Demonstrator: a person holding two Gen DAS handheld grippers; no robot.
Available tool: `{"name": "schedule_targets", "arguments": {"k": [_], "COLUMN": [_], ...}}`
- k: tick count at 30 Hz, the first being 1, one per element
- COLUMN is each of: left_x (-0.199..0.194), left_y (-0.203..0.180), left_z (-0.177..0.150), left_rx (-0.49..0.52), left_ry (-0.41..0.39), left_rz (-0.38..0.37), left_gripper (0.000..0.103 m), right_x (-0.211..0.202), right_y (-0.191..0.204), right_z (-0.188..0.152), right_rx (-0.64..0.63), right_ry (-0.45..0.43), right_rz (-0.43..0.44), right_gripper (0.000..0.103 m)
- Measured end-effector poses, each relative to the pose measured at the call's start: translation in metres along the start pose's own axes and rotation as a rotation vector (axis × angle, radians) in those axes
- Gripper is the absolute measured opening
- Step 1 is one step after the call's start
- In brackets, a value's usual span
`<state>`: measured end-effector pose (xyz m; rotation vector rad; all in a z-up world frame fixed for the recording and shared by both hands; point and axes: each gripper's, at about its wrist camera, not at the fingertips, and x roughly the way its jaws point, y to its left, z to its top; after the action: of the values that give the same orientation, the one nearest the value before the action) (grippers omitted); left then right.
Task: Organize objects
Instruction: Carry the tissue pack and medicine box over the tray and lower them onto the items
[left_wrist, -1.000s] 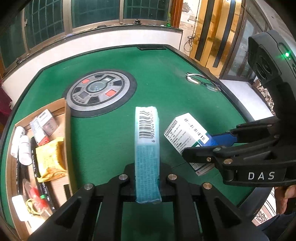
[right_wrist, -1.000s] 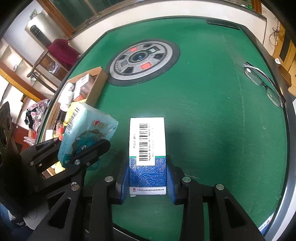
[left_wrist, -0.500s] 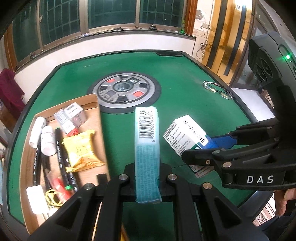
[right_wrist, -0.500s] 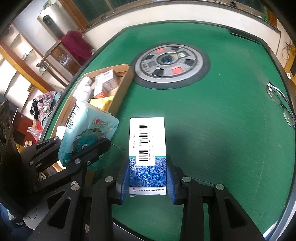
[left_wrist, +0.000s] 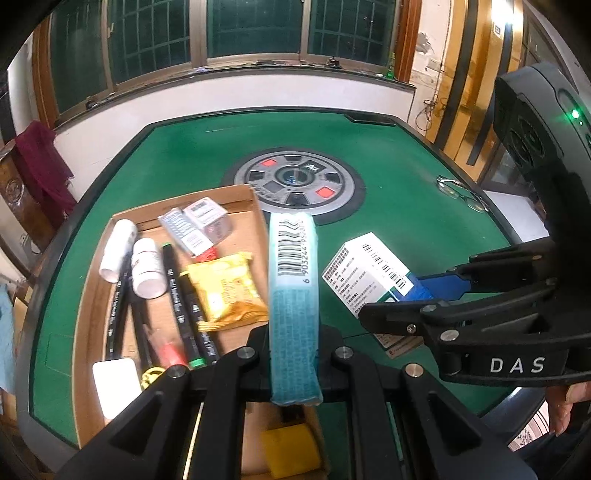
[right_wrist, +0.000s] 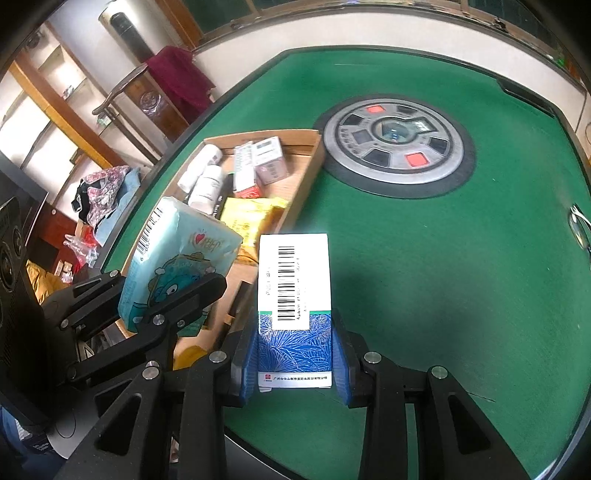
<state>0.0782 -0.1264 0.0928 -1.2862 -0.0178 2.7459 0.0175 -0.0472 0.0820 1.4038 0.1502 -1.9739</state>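
Green felt table (left_wrist: 192, 155) with a cardboard tray (left_wrist: 92, 295) at its left edge: left gripper (left_wrist: 293, 343) clamps a tissue pack (left_wrist: 293, 295), right gripper (right_wrist: 295, 362) a medicine box (right_wrist: 293, 280), both carried above the tray's near end, likely needing lowering, then release.

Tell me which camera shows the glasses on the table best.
The left wrist view: the glasses lie whole on the green table. The right wrist view catches only a sliver of them at its right edge.

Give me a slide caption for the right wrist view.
Right tool grips a blue-and-white box above the green table, beside the cardboard tray.
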Motion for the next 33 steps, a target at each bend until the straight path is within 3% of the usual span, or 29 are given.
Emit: {"name": "schedule_targets", "arguments": {"k": [20, 33], "left_x": [-0.013, -0.003], "left_y": [0.063, 0.108], "left_z": [-0.016, -0.032], "left_rx": [-0.079, -0.171], "left_ry": [0.005, 0.049], "left_rz": [0.056, 0.075], "left_gripper": [0.011, 0.011], "right_x": [0.04, 0.069], "right_y": [0.058, 0.076], "right_z": [0.025, 0.046], "right_rx": [-0.083, -0.099], "right_ry": [0.047, 0.072], "right_rz": [0.041, 0.038], "right_gripper": [0.037, 0.037]}}
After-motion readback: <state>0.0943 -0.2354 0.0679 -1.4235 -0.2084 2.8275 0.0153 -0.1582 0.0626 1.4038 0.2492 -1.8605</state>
